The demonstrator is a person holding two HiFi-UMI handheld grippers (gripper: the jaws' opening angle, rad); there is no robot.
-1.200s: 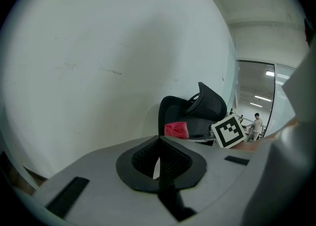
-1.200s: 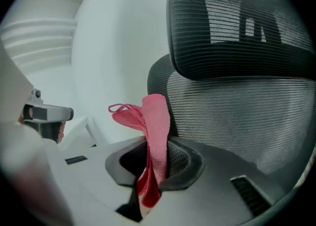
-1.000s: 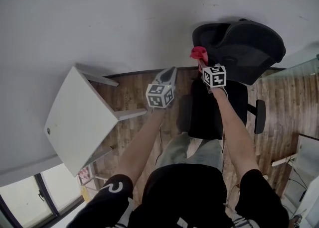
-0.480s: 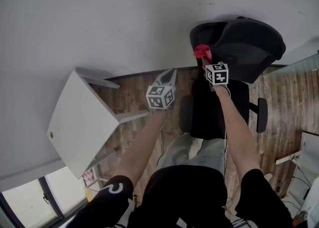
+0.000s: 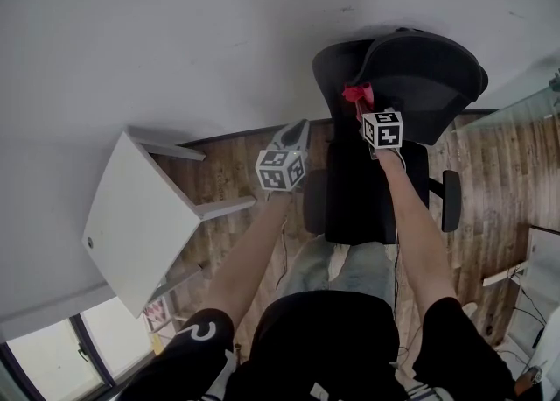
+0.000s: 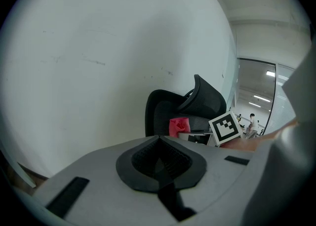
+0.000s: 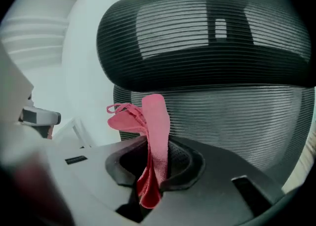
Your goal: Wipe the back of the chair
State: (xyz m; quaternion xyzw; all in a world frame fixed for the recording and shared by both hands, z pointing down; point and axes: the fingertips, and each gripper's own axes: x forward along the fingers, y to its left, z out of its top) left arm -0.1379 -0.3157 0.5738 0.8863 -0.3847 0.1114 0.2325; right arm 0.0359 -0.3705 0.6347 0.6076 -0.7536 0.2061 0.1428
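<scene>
A black mesh office chair (image 5: 411,75) stands by the white wall, its ribbed back (image 7: 222,106) and headrest (image 7: 197,37) filling the right gripper view. My right gripper (image 5: 360,103) is shut on a folded pink cloth (image 7: 153,146), whose upper end (image 5: 354,93) is at the chair back; whether it touches the mesh I cannot tell. My left gripper (image 5: 295,134) hangs apart to the left of the chair, shut with nothing in it. From the left gripper view the chair (image 6: 182,111) and the pink cloth (image 6: 178,125) show ahead to the right.
A white table (image 5: 131,215) stands to the left on the wood floor (image 5: 490,180). The chair's seat (image 5: 359,198) and armrests (image 5: 451,200) lie below my right arm. A glass partition (image 5: 516,97) runs at the right. The white wall (image 5: 175,31) is close behind the chair.
My right gripper with the pink cloth has slid slightly along the chair back, and the chair sits further left and higher in view. The left gripper has barely moved.
</scene>
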